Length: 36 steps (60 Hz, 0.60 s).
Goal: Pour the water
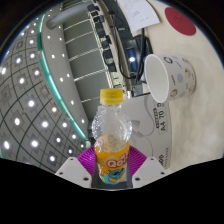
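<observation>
A small clear plastic bottle (pixel 111 135) with a yellow cap, an orange and blue label and yellowish liquid stands upright between my gripper's fingers. My gripper (pixel 112 163) is shut on the bottle, with the purple pads (pixel 86 159) pressed against its labelled lower body on both sides. A white paper cup (pixel 168 76) with small printed patterns shows beyond the bottle to the right, its open mouth turned toward the camera. It rests on a white table (pixel 150 125).
A perforated grey metal panel with a green stripe (pixel 35 90) curves along the left. Grey shelving or blinds (pixel 85 45) stand behind. A white surface with a dark red disc (pixel 180 18) lies at the far right.
</observation>
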Each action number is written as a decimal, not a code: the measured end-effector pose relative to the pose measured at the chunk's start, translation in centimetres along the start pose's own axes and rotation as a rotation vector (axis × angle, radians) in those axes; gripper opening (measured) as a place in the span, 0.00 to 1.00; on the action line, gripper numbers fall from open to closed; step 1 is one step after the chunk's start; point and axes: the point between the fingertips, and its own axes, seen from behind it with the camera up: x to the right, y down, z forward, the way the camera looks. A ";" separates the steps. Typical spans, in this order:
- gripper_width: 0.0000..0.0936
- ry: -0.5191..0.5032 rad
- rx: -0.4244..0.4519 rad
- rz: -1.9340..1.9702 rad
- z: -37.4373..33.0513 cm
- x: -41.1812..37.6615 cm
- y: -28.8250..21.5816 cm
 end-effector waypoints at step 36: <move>0.43 0.178 0.027 -0.444 -1.5 -0.4 -3.7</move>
